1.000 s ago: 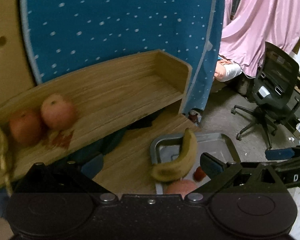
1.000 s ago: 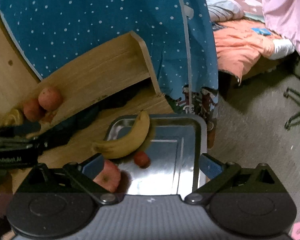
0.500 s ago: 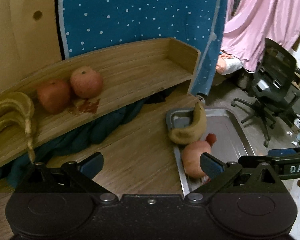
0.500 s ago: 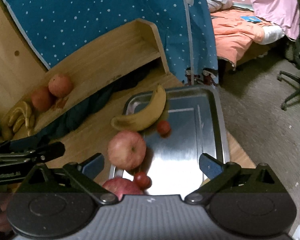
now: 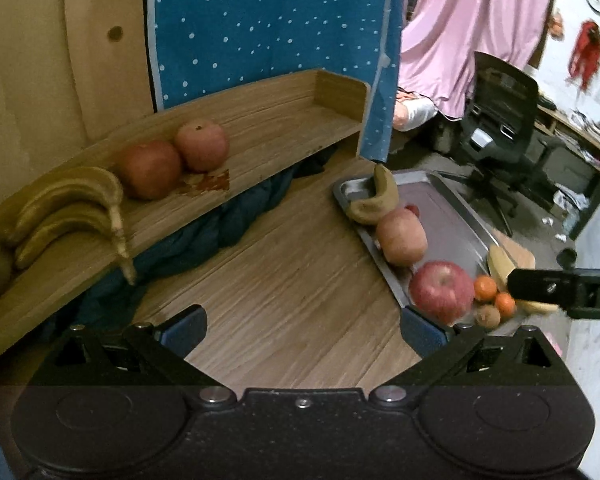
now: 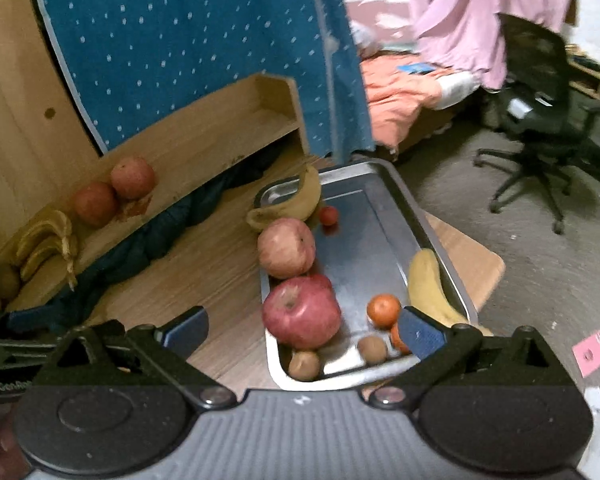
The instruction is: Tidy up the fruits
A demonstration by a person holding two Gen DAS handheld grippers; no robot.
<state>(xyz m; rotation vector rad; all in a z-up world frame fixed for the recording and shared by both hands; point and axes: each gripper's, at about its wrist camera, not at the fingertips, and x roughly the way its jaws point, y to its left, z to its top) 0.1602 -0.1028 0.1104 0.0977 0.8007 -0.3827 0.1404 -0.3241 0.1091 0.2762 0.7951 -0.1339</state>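
- Right wrist view: right gripper [image 6: 302, 330] gapes wide and empty over the metal tray [image 6: 384, 188], probably lining up on the red apple [image 6: 301, 312].
- Left gripper [image 5: 302, 322], likewise wide, hovers above the worktop [image 5: 284, 280].
- Shelf [image 5: 284, 120] carries sorted apples and bananas.

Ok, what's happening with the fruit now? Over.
Left gripper open, empty. Right gripper open, empty, above tray. Apples, bananas, small fruit there. Nothing in the way.

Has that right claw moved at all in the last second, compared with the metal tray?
Yes. The right claw has pulled back from the tray; its near rim and more fruit now show.
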